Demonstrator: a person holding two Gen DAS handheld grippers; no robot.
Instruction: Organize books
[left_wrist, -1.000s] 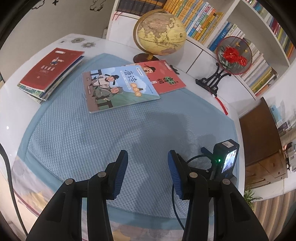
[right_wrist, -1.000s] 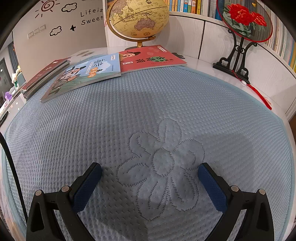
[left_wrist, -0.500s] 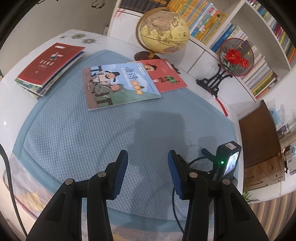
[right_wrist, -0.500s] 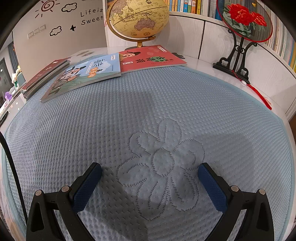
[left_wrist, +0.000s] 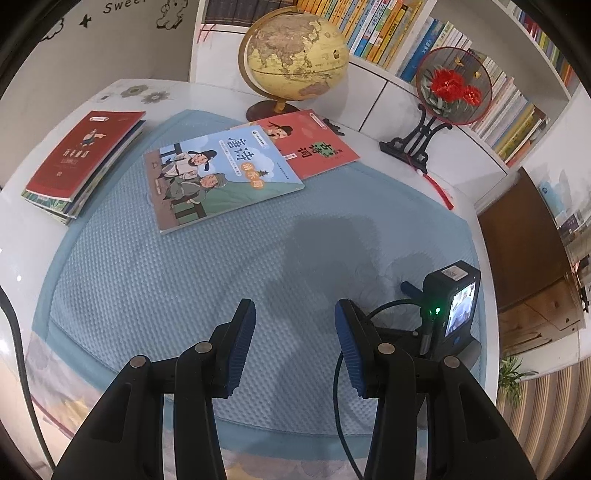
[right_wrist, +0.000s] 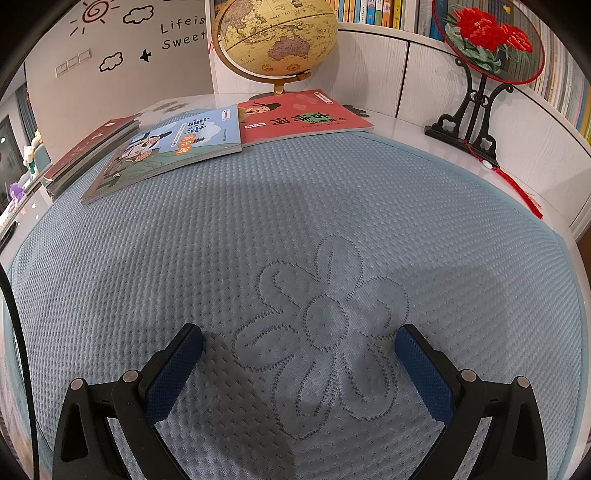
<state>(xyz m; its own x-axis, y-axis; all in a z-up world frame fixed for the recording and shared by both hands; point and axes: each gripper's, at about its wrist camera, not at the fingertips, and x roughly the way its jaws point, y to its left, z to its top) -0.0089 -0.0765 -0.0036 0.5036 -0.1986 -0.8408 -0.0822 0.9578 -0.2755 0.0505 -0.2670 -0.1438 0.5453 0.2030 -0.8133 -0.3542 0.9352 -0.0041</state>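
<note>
Left tool (left_wrist: 294, 325) hangs over the blue quilted mat (left_wrist: 155, 295), its blue pads parted with nothing between them, released. Right tool (right_wrist: 299, 354) sits low over the stitched flower (right_wrist: 321, 332) in the mat, jaws spread wide and empty too. Up at the far side of the white surface (left_wrist: 33, 236), the blue picture book (left_wrist: 218, 177) lies flat on the mat, its far corner overlapping the red picture book (left_wrist: 314, 147) just beside the globe (left_wrist: 295, 55). Off to the left, a stack of books (left_wrist: 81, 162) with a dark red cover on top rests on the bare surface, apart from the other two. An embroidered fan on a stand (left_wrist: 450, 88) sits at the right.
</note>
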